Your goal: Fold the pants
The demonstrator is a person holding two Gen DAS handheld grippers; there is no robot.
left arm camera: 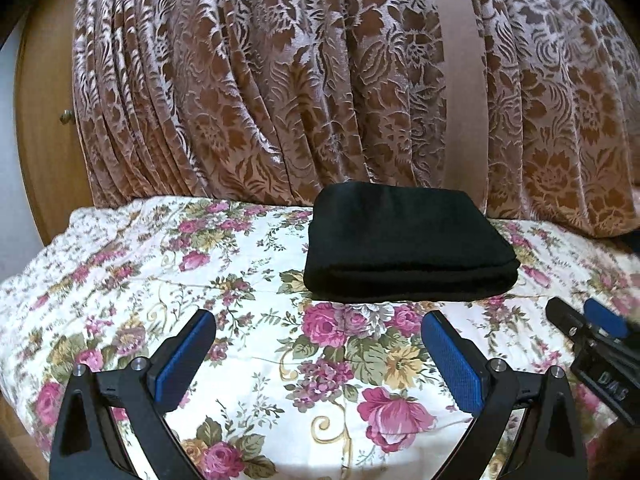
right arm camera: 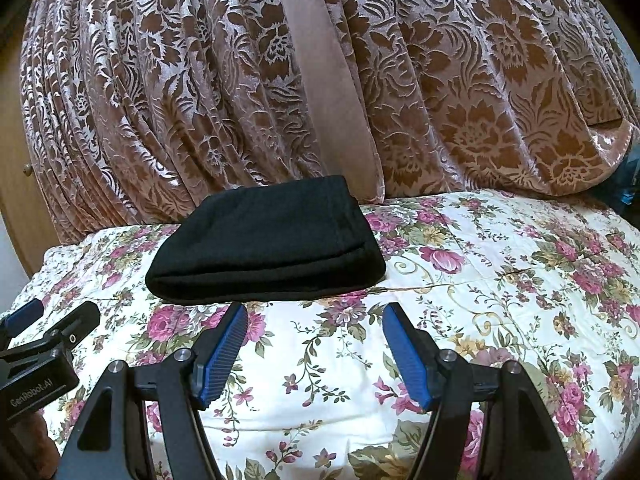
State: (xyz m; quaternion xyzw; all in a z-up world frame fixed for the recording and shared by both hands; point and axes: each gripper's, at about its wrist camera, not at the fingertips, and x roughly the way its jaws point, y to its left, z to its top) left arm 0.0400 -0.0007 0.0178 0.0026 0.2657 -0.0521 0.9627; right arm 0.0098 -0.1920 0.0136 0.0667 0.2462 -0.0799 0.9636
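Pants [left arm camera: 408, 244]: folded black bundle on the floral bed [left arm camera: 160, 264].
My left gripper [left arm camera: 318, 344]: jaws apart, holding nothing.
My right gripper [right arm camera: 314, 340]: jaws apart, holding nothing.

"GenRobot.AI" on left claw [right arm camera: 38, 334] body.

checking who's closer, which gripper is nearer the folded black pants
Too close to call. The left gripper sits in front of the pants, a bit toward their left end. The right gripper sits in front of the pants' right end. Both are open and clear of the cloth.
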